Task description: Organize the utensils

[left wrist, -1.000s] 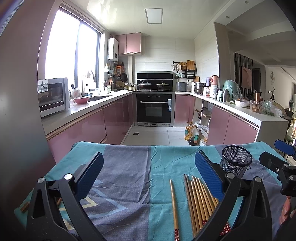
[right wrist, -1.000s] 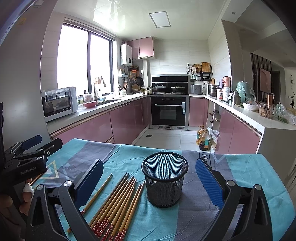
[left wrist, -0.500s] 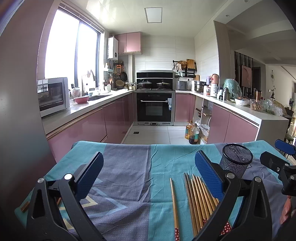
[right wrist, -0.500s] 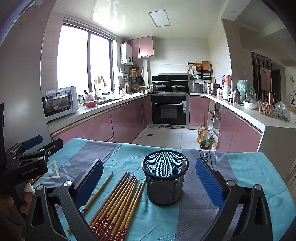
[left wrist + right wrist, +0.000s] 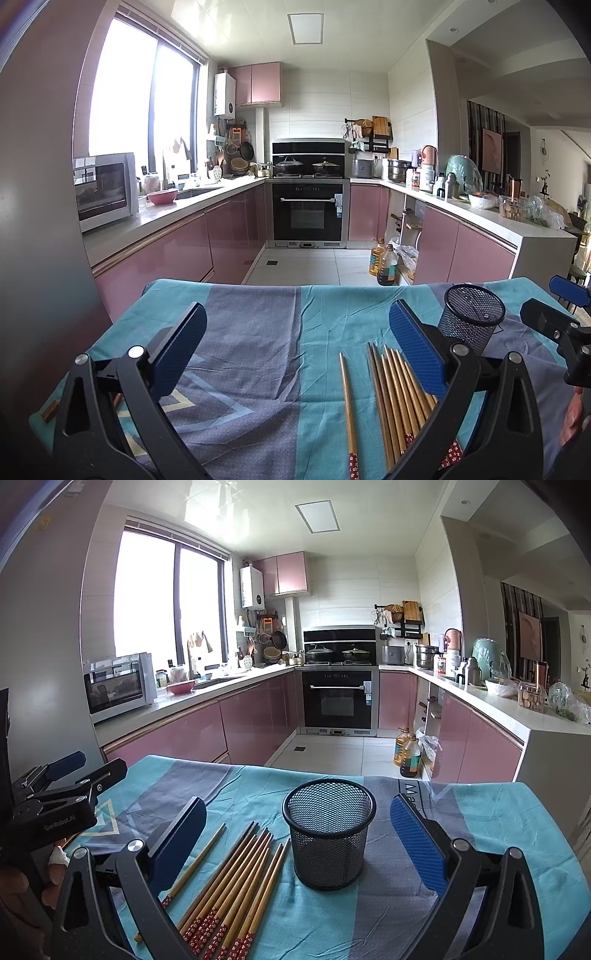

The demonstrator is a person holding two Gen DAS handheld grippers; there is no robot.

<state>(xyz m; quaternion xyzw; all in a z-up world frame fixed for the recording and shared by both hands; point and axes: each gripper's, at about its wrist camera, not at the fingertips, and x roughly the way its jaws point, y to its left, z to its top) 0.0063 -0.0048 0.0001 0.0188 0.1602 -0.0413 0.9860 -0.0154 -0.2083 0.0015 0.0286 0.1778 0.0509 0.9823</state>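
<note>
- Between the right gripper's point(image 5: 295, 843) fingers, the black mesh cup point(image 5: 329, 834) stands upright on the teal and grey tablecloth point(image 5: 491, 823), a little nearer the camera than half a second back, though nothing on the cloth itself has shifted.
- Both of its blue pads are spread wide, clear of the cup on either side, with nothing held.
- Just inside the left finger point(image 5: 177, 838) of that gripper lies the bundle of chopsticks point(image 5: 236, 882), about 8 side by side, plus 1 single chopstick point(image 5: 195, 864) apart, partly under the pad.
- The left gripper point(image 5: 295, 350) is equally wide open and empty over bare cloth; the bundle runs under its right finger point(image 5: 415, 349), the cup beyond it.
- I'd say both hands are only creeping forward: no chopstick lifted, the cup empty, sorting not yet begun.
</note>
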